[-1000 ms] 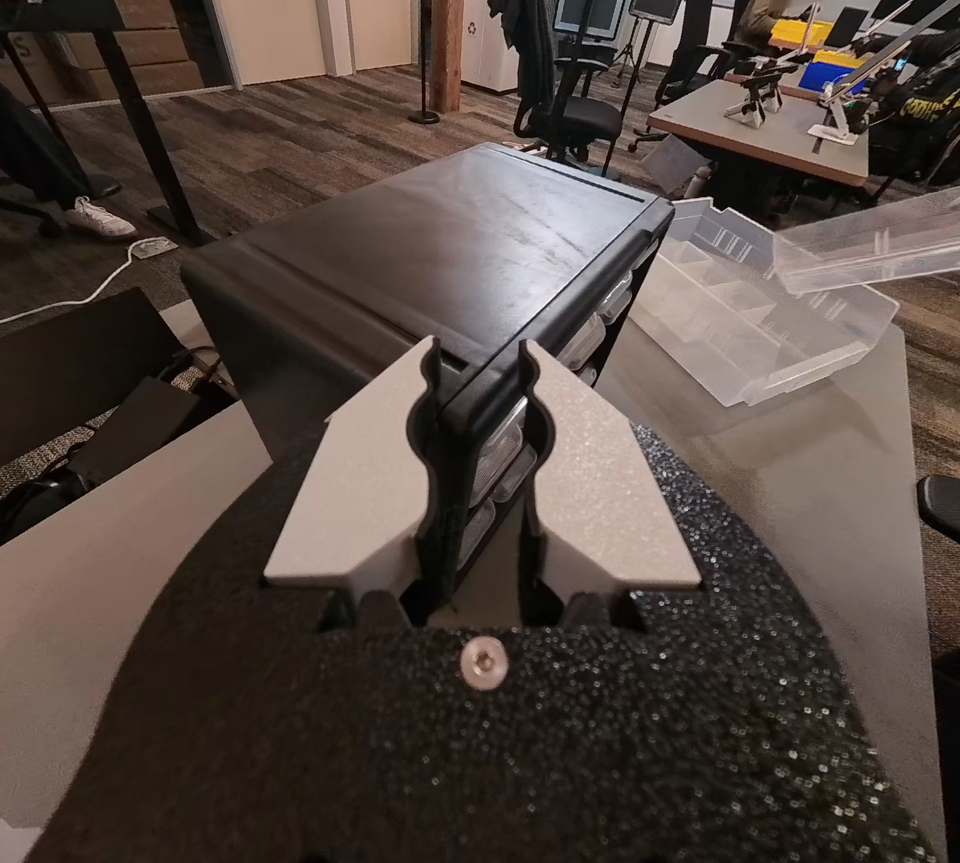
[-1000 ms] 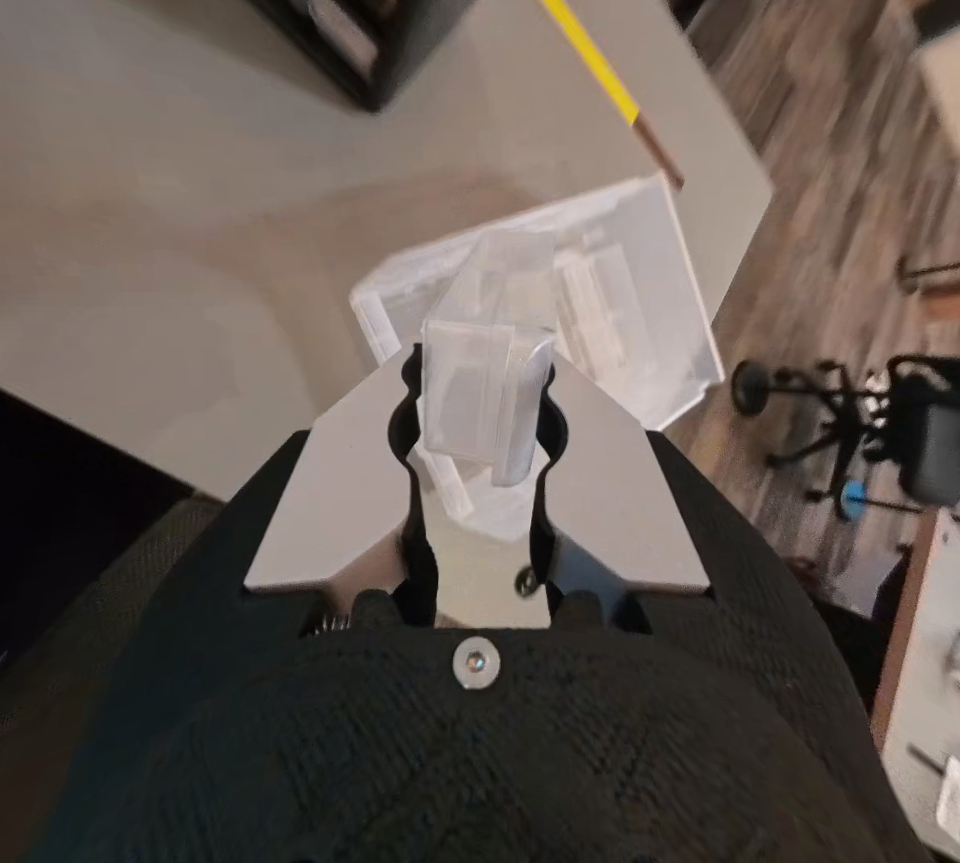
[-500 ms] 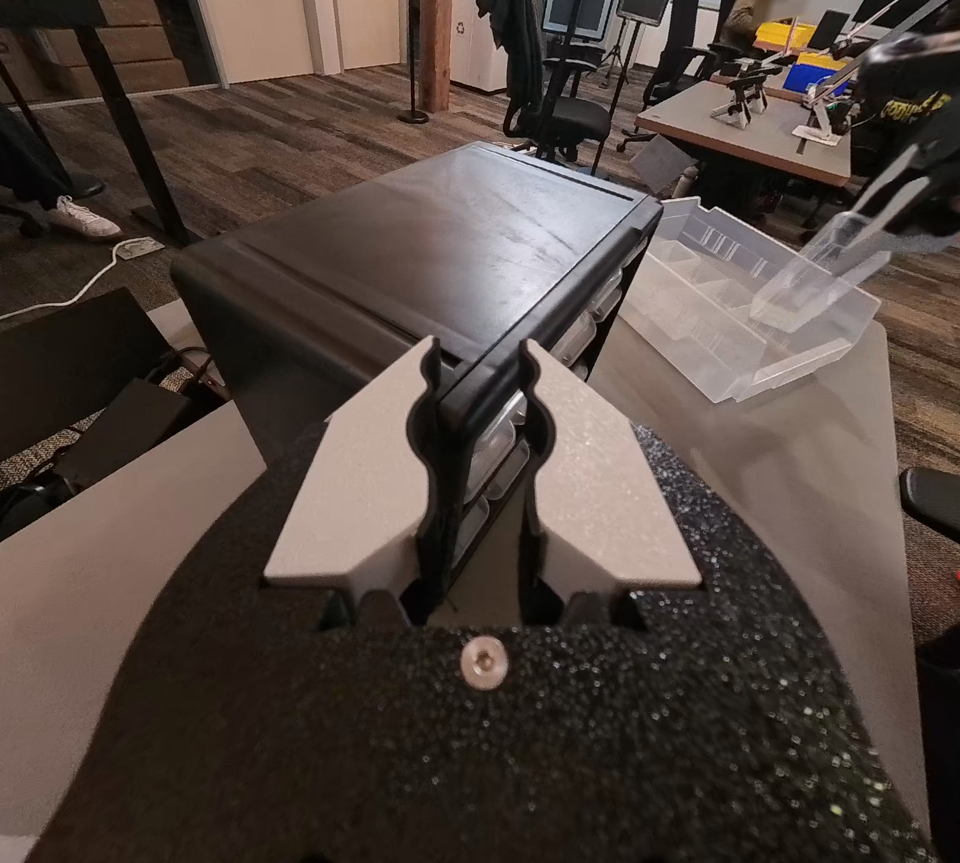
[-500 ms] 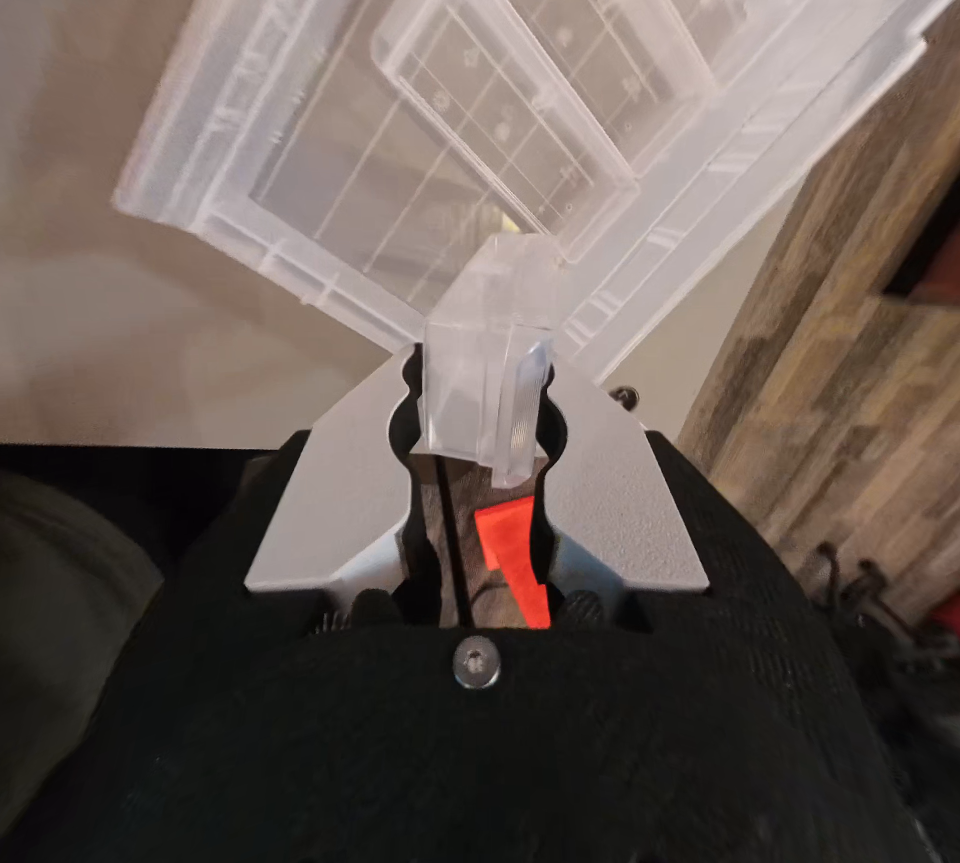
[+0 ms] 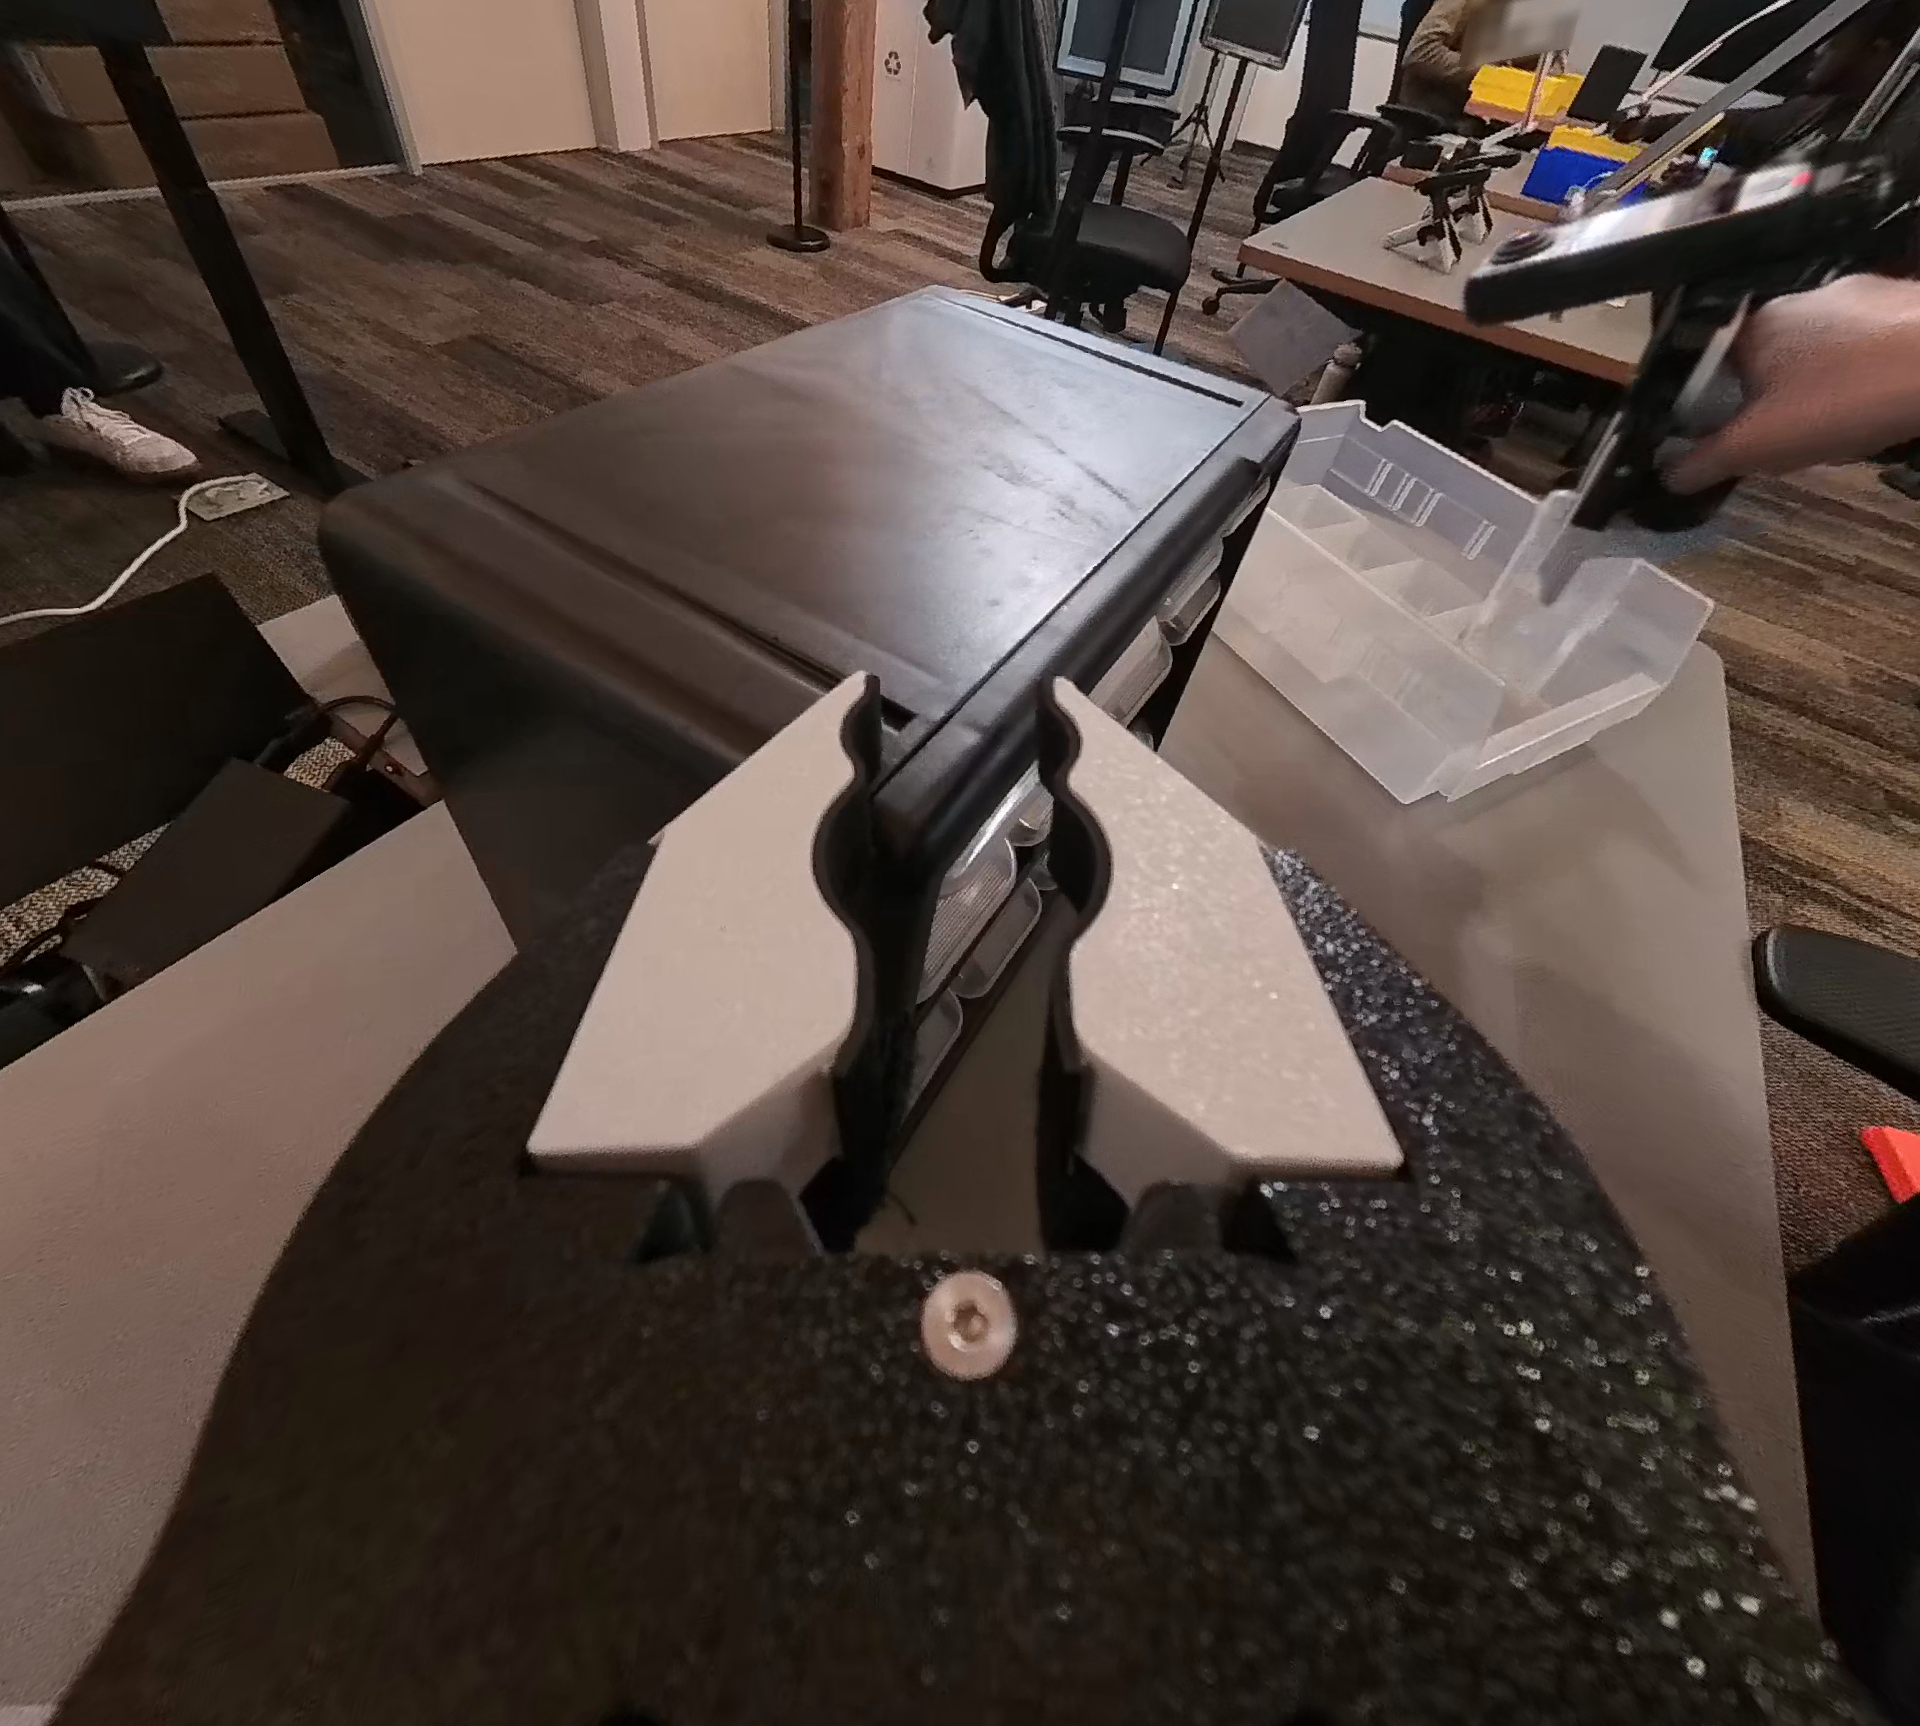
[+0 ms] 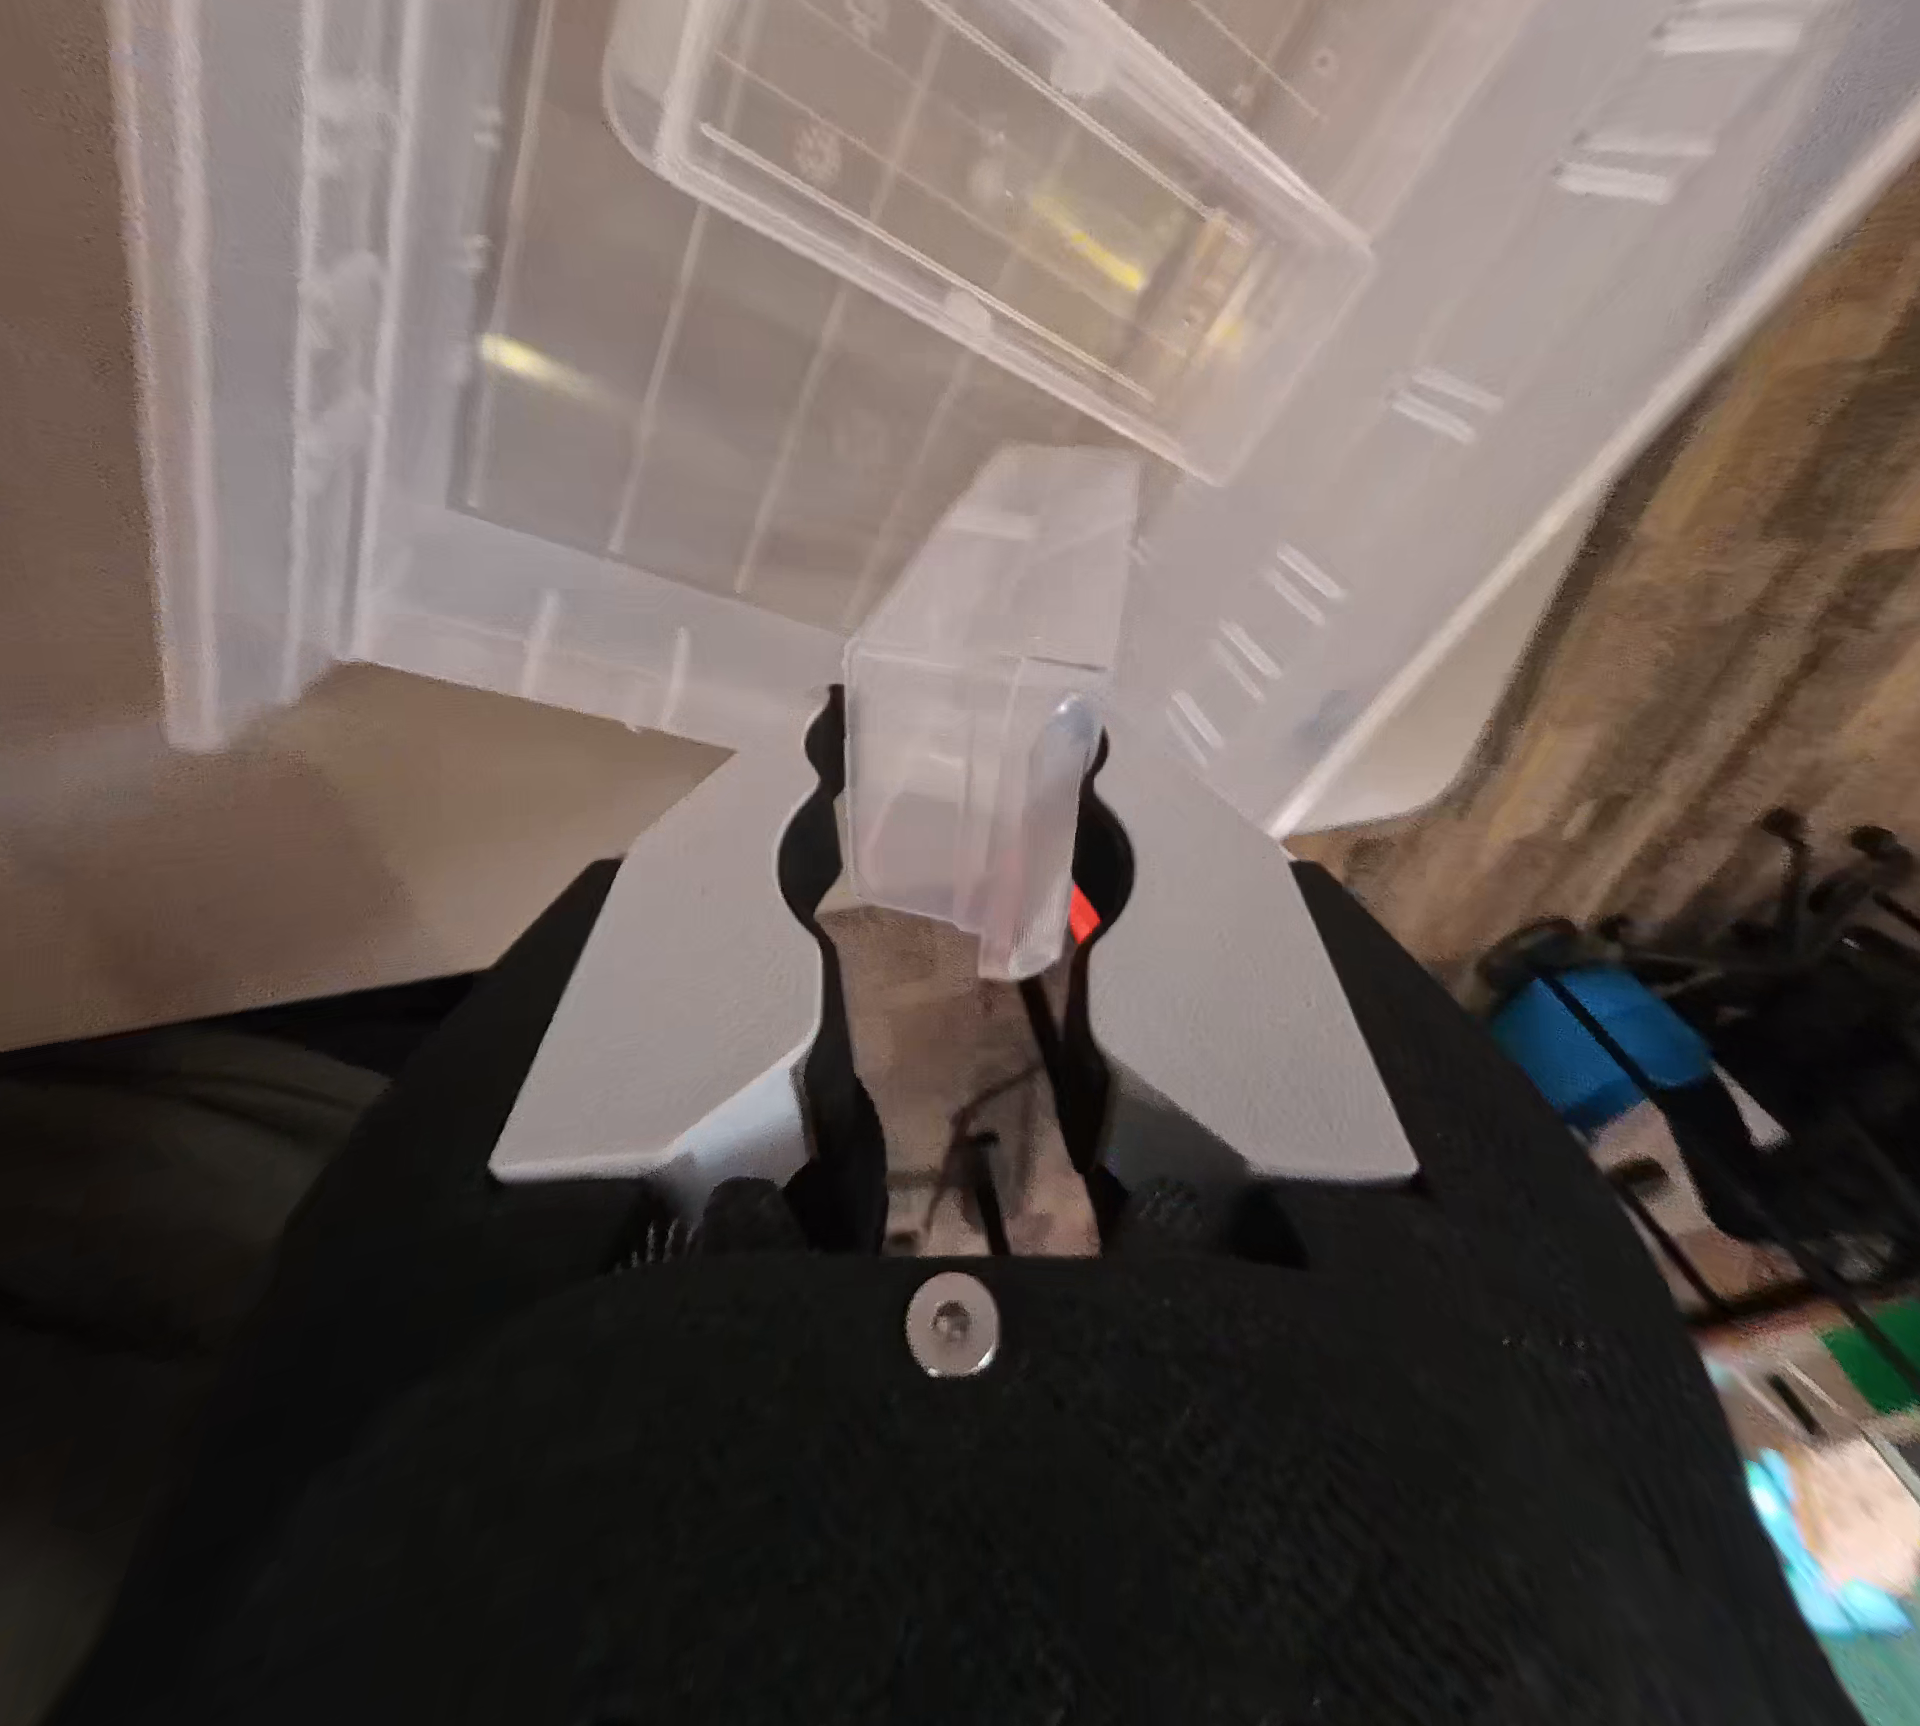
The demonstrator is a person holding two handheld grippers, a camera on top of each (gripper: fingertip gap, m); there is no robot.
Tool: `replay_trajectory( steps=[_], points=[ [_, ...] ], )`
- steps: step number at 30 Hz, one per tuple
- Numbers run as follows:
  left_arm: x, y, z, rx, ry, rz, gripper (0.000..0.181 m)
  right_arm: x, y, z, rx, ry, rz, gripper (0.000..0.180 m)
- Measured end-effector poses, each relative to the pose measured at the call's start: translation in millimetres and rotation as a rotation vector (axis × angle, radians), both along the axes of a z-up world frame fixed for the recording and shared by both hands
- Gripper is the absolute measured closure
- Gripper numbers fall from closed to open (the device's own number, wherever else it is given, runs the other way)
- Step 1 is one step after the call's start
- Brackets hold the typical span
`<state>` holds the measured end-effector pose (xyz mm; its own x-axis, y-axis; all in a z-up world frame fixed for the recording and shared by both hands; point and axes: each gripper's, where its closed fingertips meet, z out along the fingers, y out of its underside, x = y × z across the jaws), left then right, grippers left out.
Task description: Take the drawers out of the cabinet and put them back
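Observation:
A black drawer cabinet (image 5: 831, 492) stands on the grey table (image 5: 1455, 897), with clear drawers (image 5: 1164, 637) showing in its front. My left gripper (image 5: 961, 710) is shut on the cabinet's near front corner edge. My right gripper (image 6: 961, 720) is shut on the handle of a small clear drawer (image 6: 987, 149) and holds it tilted down inside a large clear drawer (image 6: 364, 326) that lies on the table. In the left wrist view the right gripper (image 5: 1621, 481) and the hand holding it show at the far right, over the large clear drawer (image 5: 1455, 637).
The table's right edge (image 5: 1745, 845) runs close past the large drawer. A red piece (image 5: 1891, 1177) lies low at the right. Black bags and cables (image 5: 156, 741) sit left of the cabinet. Office chairs (image 5: 1081, 222) and another desk (image 5: 1455, 274) stand behind.
My right gripper has carried the small clear drawer from above the table down into the large clear drawer. My left gripper has kept its hold on the cabinet.

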<state>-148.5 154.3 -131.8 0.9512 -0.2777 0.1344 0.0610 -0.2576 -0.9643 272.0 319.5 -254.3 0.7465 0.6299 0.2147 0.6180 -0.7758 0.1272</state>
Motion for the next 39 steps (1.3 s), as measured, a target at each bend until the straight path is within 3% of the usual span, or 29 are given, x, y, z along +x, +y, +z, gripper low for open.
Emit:
replay_trajectory(
  steps=[3,7,12,17,22,27,31,33,35,39],
  points=[
    [0,-1,0,0.000,-0.002,-0.003,0.153,-27,4,-12,-0.008,0.158,-0.016,0.141],
    [0,0,0,0.001,-0.005,-0.004,0.154,-57,5,-25,-0.036,0.384,-0.069,0.123],
    [0,0,0,0.000,-0.003,-0.001,0.154,-79,12,-18,-0.030,0.697,-0.108,0.120],
    [-2,1,0,0.000,-0.002,0.010,0.154,-106,18,57,0.336,1.061,0.147,0.122],
    [-3,3,-1,-0.003,0.014,0.032,0.154,-126,-17,126,0.800,1.263,0.447,0.121],
    [-5,4,-1,-0.018,0.064,0.082,0.147,-118,-29,124,1.115,1.097,0.549,0.112],
    [-17,-7,15,0.020,0.164,0.209,0.136,-61,0,106,1.255,0.819,0.446,0.106],
    [-19,-21,31,0.071,0.171,0.266,0.130,-20,19,89,1.238,0.696,0.323,0.104],
    [-35,-43,38,0.087,0.131,0.432,0.131,18,31,62,1.158,0.630,0.180,0.102],
    [-61,-104,15,0.021,0.205,0.703,0.112,53,34,19,1.008,0.730,-0.006,0.120]
  ],
)
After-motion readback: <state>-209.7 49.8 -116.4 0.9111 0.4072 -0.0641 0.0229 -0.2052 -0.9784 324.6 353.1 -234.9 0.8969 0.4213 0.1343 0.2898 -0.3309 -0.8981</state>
